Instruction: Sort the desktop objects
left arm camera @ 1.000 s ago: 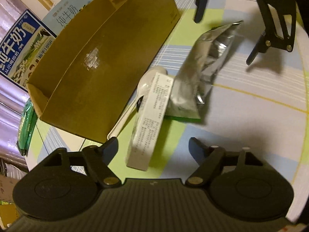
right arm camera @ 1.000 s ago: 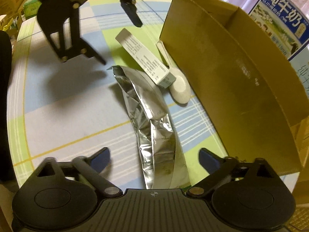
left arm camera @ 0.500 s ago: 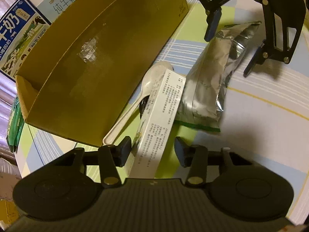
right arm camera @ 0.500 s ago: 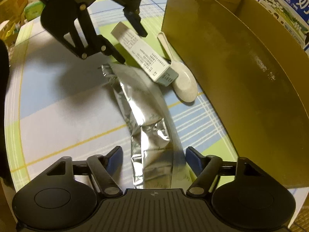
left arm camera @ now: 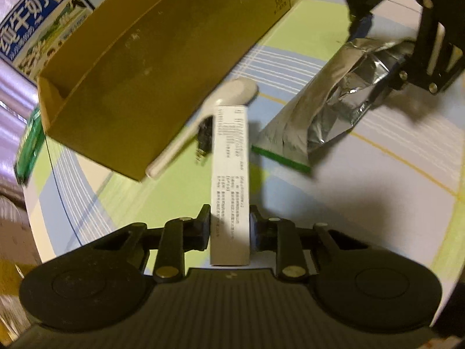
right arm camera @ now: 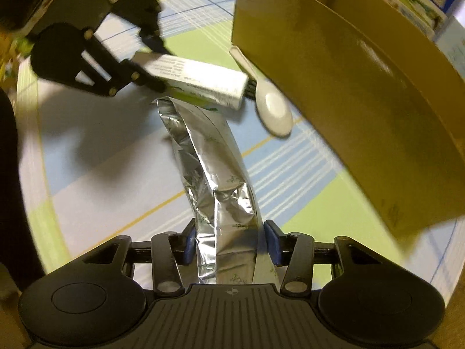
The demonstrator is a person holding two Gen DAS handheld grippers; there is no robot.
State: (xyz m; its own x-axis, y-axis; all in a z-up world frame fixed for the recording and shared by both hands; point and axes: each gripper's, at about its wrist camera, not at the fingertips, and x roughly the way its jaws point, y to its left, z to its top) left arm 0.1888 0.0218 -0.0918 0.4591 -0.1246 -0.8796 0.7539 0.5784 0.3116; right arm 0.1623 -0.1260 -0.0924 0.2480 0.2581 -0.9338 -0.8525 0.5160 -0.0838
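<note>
Your left tool [left arm camera: 229, 226] clamps the white box [left arm camera: 231, 174]; right tool [right arm camera: 231, 244] pinches the foil bag [right arm camera: 218, 180]; cardboard box [right arm camera: 348, 87] wall close beside both.

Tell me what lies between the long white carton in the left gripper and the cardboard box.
The white plastic spoon lies there, beside the cardboard box, with a small dark object between it and the white carton. The left wrist view shows this best.
</note>
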